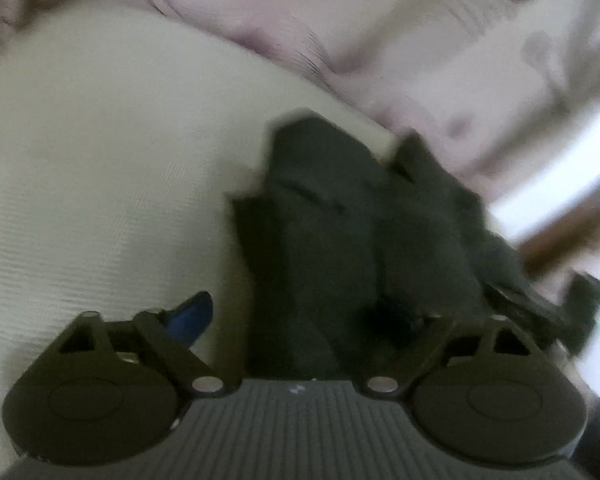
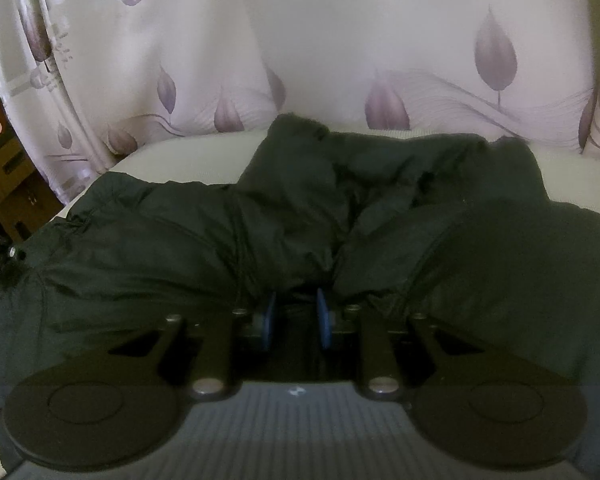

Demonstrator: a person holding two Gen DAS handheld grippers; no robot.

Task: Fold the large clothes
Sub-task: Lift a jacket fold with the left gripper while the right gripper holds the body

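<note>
One dark jacket (image 2: 300,216) covers our cream cushion (image 2: 187,152); leaf-print fabric (image 2: 340,40) hangs beyond. Left gripper (image 1: 320,312) gapes; right gripper (image 2: 295,316) pinches the jacket.

Cream cushioned seat (image 2: 171,156); leaf-print curtain (image 2: 340,52) behind; brown wooden cabinet (image 2: 7,184) at left; dim light.

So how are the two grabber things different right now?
The left gripper has its jaws spread wide, with only one blue pad showing; the right gripper has its jaws close together, both pads visible. The left holds nothing, while the right pinches the dark jacket. Both point at that jacket.
</note>
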